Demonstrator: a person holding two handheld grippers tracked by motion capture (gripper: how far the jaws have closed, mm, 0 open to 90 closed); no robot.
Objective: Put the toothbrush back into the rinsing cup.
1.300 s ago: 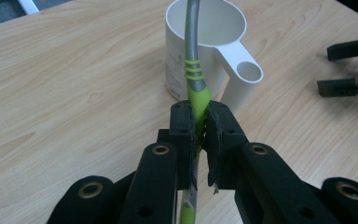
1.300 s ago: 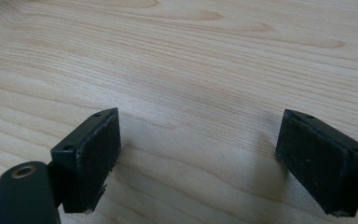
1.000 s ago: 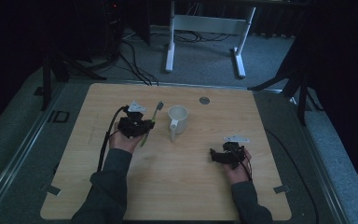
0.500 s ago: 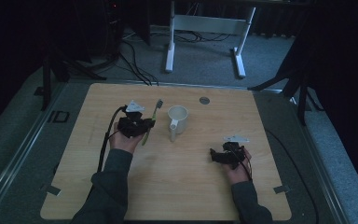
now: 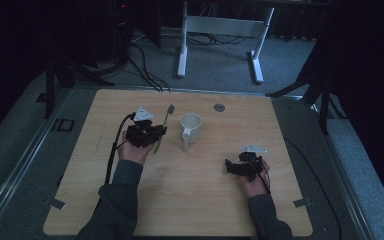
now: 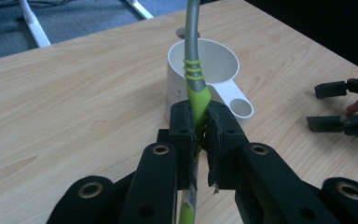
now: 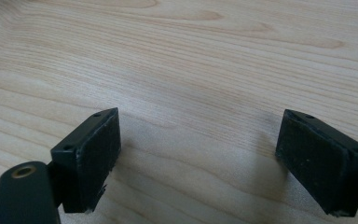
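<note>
green and grey, the toothbrush is clamped by its green handle between the two black pads of the left gripper, which is closed tight on it. in the high view the left gripper sits left of the table's middle, and the toothbrush runs through it with the bristle head pointing toward the far edge and the green tail toward the person. its long axis lies roughly along the near-to-far line of the table, leaning a little to the right at the far end. seen along the left gripper's jaws, the grey neck rises past the white cup standing just behind it; whether they touch cannot be told. in the high view the cup stands just right of the toothbrush, handle toward the person.

the right gripper has its jaws wide apart with nothing but bare wood between them. in the high view it rests low on the right half, well apart from the cup and toothbrush.

bare wood lies in front of the person between the two hands and along the far left. a small grey disc lies near the far edge beyond the cup.
</note>
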